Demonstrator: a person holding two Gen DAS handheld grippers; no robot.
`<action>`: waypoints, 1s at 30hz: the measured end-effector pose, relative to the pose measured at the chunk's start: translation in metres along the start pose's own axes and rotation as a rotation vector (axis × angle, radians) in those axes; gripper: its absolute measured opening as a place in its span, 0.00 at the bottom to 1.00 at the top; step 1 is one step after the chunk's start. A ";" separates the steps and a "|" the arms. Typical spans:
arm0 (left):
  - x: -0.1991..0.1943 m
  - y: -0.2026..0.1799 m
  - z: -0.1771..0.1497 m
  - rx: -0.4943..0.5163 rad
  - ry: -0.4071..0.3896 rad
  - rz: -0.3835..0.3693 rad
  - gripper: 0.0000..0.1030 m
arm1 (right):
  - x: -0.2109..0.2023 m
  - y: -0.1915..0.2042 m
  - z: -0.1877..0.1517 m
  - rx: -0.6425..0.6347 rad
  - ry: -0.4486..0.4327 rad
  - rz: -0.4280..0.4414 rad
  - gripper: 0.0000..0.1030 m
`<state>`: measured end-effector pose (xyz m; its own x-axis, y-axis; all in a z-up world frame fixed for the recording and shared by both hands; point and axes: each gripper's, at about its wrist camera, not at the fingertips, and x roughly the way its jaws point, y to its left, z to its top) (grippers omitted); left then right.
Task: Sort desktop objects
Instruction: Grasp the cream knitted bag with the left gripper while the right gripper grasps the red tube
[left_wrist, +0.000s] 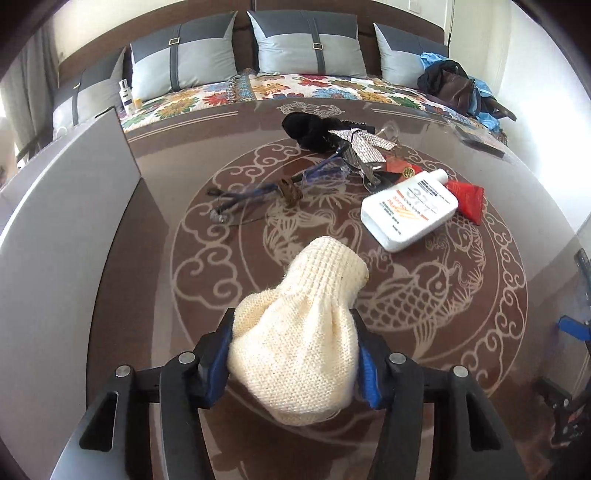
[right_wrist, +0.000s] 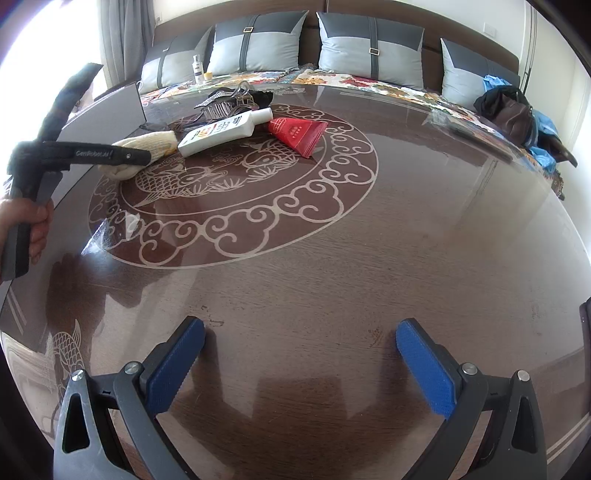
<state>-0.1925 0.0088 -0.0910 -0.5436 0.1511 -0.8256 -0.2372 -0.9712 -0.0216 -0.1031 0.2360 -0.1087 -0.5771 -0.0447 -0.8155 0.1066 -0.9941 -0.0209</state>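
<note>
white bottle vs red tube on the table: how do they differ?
The white bottle is rigid, with printed labelling and a capped neck; the red tube is a soft flattened pack with a gold pattern. The bottle looks bigger. In the right wrist view the bottle lies nearer the cream knit item. Both lie flat, ungripped.

The left black two-finger gripper with blue pads (left_wrist: 293, 354) has its jaws pressed against a cream knitted bundle (left_wrist: 295, 332). The right black, blue-padded gripper (right_wrist: 300, 356) hangs low, jaws spread wide apart.
</note>
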 end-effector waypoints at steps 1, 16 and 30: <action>-0.007 0.000 -0.011 -0.012 0.003 0.002 0.55 | 0.000 0.000 0.000 0.000 0.000 0.000 1.00; 0.006 -0.010 -0.011 0.092 0.006 0.008 1.00 | 0.000 0.000 0.000 0.000 0.000 0.001 1.00; 0.010 -0.004 -0.010 0.044 0.008 -0.005 1.00 | 0.046 -0.012 0.115 -0.252 -0.016 0.002 1.00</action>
<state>-0.1887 0.0126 -0.1054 -0.5360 0.1548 -0.8299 -0.2754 -0.9613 -0.0014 -0.2243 0.2342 -0.0793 -0.5887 -0.0506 -0.8067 0.3057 -0.9379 -0.1643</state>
